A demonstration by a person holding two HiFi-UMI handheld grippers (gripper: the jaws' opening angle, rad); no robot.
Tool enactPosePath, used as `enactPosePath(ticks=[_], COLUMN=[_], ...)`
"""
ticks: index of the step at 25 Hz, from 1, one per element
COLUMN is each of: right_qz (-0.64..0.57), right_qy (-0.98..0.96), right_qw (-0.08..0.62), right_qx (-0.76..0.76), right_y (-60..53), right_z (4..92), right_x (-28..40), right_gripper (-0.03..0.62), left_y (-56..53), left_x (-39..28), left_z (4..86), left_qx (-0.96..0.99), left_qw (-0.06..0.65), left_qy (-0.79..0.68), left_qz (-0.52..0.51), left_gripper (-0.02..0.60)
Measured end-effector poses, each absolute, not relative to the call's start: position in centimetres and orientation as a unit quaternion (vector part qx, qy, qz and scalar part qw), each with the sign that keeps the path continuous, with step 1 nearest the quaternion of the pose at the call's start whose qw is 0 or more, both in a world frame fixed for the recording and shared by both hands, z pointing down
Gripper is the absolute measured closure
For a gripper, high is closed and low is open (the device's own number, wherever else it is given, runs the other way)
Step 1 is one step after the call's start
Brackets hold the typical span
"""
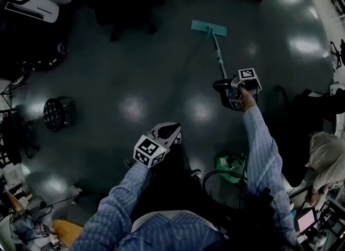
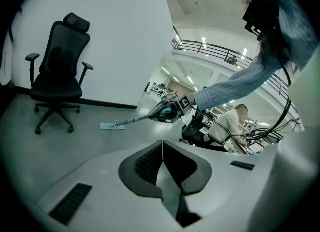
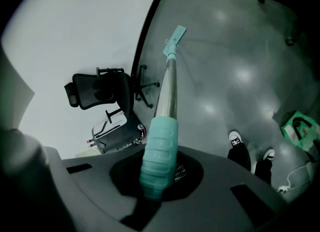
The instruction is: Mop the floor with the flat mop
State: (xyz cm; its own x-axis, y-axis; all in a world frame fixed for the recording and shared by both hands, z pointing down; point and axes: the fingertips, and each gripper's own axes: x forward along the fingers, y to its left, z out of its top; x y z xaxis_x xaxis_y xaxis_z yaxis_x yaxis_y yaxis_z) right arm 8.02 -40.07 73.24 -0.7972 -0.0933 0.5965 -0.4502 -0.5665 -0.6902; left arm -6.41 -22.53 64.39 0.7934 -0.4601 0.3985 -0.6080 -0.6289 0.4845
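Dark floor (image 1: 135, 82) carries flat mop (image 1: 209, 27) ahead of right gripper (image 1: 226, 89) clamping its handle.

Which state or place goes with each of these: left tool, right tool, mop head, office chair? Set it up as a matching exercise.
Things:
1. left tool
2. right tool
3. mop head
4. office chair

States or places:
A. flat on the floor
B. shut, with nothing between its jaws
C. beside the white wall
D. shut on the mop's teal grip

Pairs: 1-B; 2-D; 3-A; 4-C.
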Motion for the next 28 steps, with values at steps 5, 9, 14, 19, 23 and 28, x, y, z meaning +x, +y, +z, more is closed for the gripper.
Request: enactPosePath(ticks=[5, 9, 14, 19, 23, 28], right_qz=[0.83, 0.82, 0.812, 0.814, 0.816, 0.816], right_qy=[-0.454, -0.458, -0.46, -0.461, -0.459, -0.457], right_qw=[0.092, 0.098, 0.094, 0.096, 0.106, 0.121], right_qx=[0.311, 0.33, 0.347, 0.342, 0.335, 0.333], right_y=[-46.4, -50.1, -52.3, -48.5, -47.3, -41.8], right_z=[74.2, 75.4, 75.6, 76.4, 75.9, 74.5], right_x=[7.6, 8.6, 8.5, 8.7, 9.1, 10.4], right_gripper=[0.583, 0.585, 0.585, 0.585, 0.585, 0.585], left_y=[-23.3, -23.2, -22.7, -21.2, -23.4, -22.0], left_x=[-7.3, -7.3, -8.4, -8.7, -8.6, -7.5], left_z=[66.0, 67.2, 67.9, 67.9, 66.1, 64.2], left_qx=[0.884, 0.877, 0.87, 0.871, 0.875, 0.881], left_qw=[0.325, 0.334, 0.341, 0.331, 0.322, 0.314], left_qy=[-0.314, -0.324, -0.332, -0.338, -0.341, -0.334], left_qz=[0.118, 0.12, 0.128, 0.132, 0.12, 0.119], left_gripper=[0.575, 0.575, 0.575, 0.575, 0.575, 0.575])
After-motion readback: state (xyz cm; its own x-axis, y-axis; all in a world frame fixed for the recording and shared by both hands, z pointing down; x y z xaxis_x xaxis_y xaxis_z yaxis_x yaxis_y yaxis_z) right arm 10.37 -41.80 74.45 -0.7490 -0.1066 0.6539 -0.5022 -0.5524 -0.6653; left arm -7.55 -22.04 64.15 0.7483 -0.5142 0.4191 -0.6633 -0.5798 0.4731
